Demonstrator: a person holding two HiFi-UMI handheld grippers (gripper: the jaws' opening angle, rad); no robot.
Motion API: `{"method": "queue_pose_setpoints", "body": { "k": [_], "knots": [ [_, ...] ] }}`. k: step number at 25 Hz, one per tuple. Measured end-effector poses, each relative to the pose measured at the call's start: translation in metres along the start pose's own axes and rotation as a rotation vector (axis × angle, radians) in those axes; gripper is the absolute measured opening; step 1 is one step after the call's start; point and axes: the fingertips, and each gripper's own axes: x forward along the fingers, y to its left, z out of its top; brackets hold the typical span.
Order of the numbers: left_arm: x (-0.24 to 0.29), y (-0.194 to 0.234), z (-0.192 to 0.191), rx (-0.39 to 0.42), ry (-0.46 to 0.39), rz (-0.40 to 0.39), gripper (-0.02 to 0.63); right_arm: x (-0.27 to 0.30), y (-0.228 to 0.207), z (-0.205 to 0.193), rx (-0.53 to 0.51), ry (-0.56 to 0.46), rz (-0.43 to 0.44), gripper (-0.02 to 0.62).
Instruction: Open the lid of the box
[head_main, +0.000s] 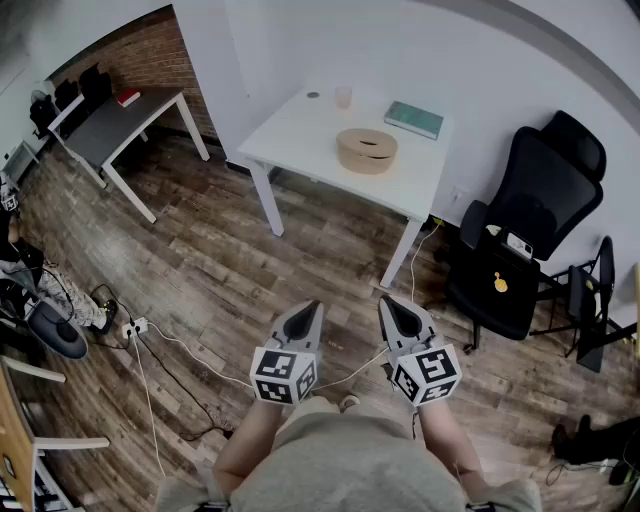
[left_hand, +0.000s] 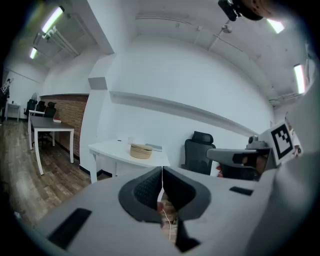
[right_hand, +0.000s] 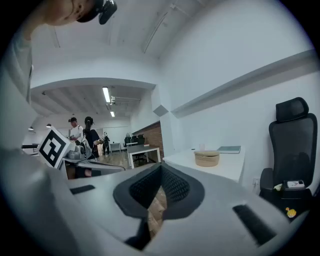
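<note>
A round tan box with a lid (head_main: 366, 150) rests on a white table (head_main: 300, 135) far ahead of me. It also shows small in the left gripper view as the box (left_hand: 141, 150) and in the right gripper view as the box (right_hand: 207, 158). My left gripper (head_main: 311, 308) and right gripper (head_main: 388, 304) hang side by side over the wooden floor, well short of the table. Both are shut with nothing between the jaws. The left gripper (left_hand: 162, 176) shows its tips pressed together, and the right gripper (right_hand: 160, 172) does too.
On the table sit a green book (head_main: 414, 119), a small cup (head_main: 343, 97) and a small dark disc. A black office chair (head_main: 525, 230) stands to the right of the table. A grey desk (head_main: 115, 125) is at the far left. Cables (head_main: 160, 345) trail across the floor.
</note>
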Motion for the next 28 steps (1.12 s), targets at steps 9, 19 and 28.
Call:
{"method": "queue_pose_setpoints", "body": {
  "k": [9,19,28],
  "knots": [
    [-0.017,-0.019,0.002,-0.009,-0.032,-0.020,0.008,-0.030,0.014,0.002,-0.007,-0.009,-0.007,-0.002],
    [-0.023,-0.049,-0.009,-0.030,-0.047,-0.017,0.008,-0.057,0.010,-0.006,-0.005,-0.013,0.025,-0.002],
    [-0.019,-0.050,-0.012,-0.039,-0.041,0.008,0.008,-0.054,-0.001,-0.009,0.035,-0.010,0.037,0.000]
  ]
}}
